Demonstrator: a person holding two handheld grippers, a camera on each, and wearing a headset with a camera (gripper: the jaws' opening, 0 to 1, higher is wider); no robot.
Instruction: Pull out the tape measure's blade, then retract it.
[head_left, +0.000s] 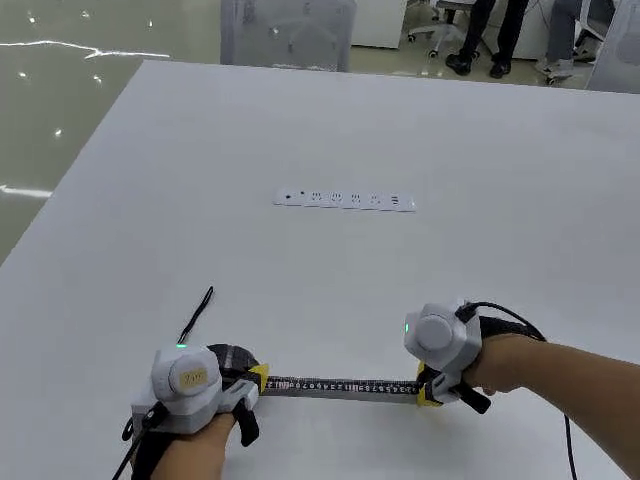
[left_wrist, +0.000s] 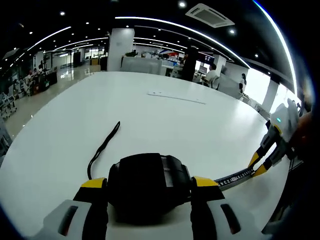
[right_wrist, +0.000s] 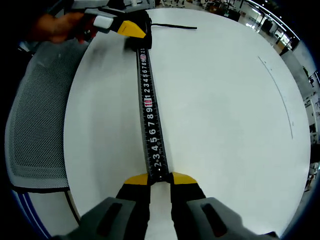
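A black tape measure case (left_wrist: 149, 182) sits on the white table, clamped between the yellow-tipped fingers of my left gripper (left_wrist: 150, 186), which appears at the lower left in the head view (head_left: 250, 380). Its black wrist strap (head_left: 196, 315) trails away over the table. The blade (head_left: 340, 386) is drawn out flat to the right, its numbered face (right_wrist: 149, 107) up. My right gripper (right_wrist: 160, 177) is shut on the blade's end, at the lower right in the head view (head_left: 428, 390). In the left gripper view the right gripper (left_wrist: 265, 160) is at the far right.
A white power strip (head_left: 345, 199) lies flush on the white table (head_left: 400, 130) near its middle. A grey mesh chair (right_wrist: 35, 120) stands at the near edge of the table. Beyond the far edge are people's legs and office chairs (head_left: 470, 30).
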